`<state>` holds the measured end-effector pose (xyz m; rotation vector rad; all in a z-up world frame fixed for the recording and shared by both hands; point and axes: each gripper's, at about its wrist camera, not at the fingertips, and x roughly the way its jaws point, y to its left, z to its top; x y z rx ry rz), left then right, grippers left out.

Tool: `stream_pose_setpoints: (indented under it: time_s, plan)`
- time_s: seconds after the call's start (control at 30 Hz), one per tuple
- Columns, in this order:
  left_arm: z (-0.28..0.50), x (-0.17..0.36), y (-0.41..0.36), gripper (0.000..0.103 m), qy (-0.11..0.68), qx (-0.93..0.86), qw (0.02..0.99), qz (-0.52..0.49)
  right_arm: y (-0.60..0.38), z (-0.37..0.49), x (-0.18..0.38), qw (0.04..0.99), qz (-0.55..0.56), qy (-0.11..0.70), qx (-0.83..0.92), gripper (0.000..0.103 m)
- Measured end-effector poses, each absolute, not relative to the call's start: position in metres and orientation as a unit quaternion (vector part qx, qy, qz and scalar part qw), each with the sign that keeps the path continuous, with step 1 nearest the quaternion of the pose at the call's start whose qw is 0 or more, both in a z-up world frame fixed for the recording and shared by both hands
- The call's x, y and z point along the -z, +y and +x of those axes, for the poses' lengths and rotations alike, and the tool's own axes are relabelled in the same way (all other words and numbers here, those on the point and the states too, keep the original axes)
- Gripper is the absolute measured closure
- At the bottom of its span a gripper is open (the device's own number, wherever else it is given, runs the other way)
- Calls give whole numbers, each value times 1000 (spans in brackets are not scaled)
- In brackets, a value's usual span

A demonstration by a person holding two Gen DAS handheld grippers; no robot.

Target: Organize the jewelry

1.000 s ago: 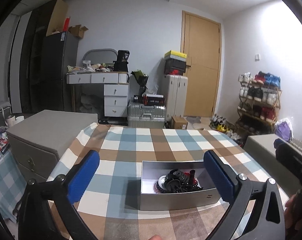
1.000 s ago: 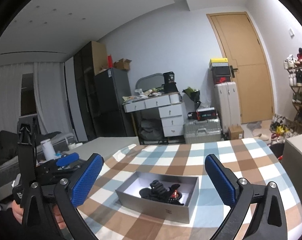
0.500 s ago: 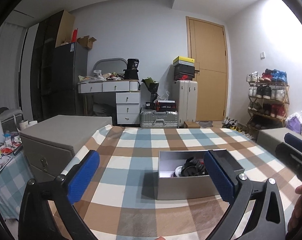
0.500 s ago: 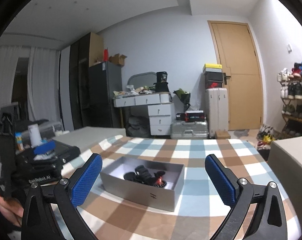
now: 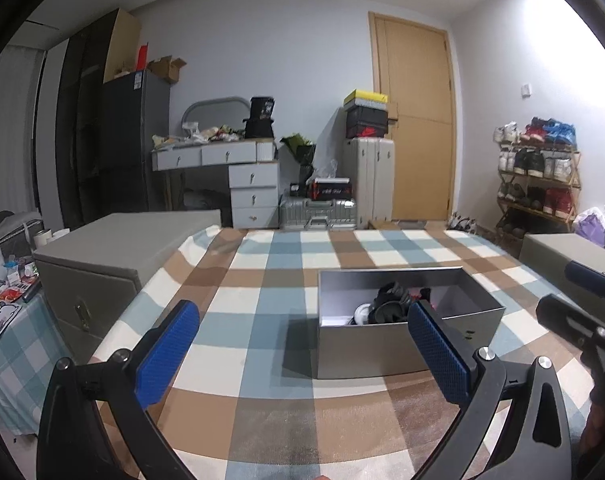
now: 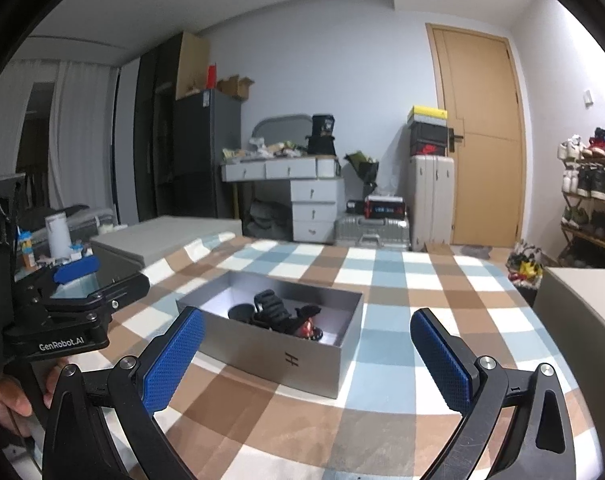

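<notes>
Both claws stand wide with nothing between their blue pads: the left gripper (image 5: 302, 354) and the right gripper (image 6: 302, 354) hover low over the checked tablecloth (image 5: 262, 292), each pointed toward the silver box (image 6: 298, 354).

That open box is where the jewelry (image 6: 280, 316) lies, a dark tangled heap with a red piece and something pale and round, bunched near the middle of the floor of the box. Individual pieces are too tangled to tell apart.

From the left gripper the box sits at about 1 o'clock, its near wall just past the right pad; from the right gripper it lies at about 11 o'clock, corner-on. The spread jaws and the low, flanking stance suggest a readiness to reach in over the walls from two sides.

No jewelry shows on the cloth outside the box, so the heap could be awaiting sorting or already gathered there.

At 12 o'clock beyond the table stand a white desk (image 5: 230, 168), suitcases (image 5: 368, 178) and a wooden door (image 5: 416, 120); a shoe rack (image 5: 538, 176) is at 2 o'clock.
</notes>
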<state>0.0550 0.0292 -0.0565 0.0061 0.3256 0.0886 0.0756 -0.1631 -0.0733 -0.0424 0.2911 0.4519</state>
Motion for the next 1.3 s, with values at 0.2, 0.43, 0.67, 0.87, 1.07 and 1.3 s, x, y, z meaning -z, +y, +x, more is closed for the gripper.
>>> stream_pose_setpoints:
  time_s: [0.2,0.43,0.67,0.87,1.07,1.3]
  plan:
    - [47,53,28,1,154,-37,987,0,-164,78,75,959,-19,157,-237,0]
    - [48,54,29,1,155,-37,987,0,-164,72,73,963,-21,143,-228,0]
    - [48,54,29,1,155,-37,987,0,-163,72,72,961,-23,138,-237,0]
    - [46,53,29,1,155,-37,987,0,-162,72,72,961,-23,139,-237,0]
    - [46,53,29,1,155,-38,987,-1,-162,72,72,961,-23,139,-237,0]
    - [45,53,30,1,156,-39,987,-1,-161,72,73,961,-23,140,-239,0]
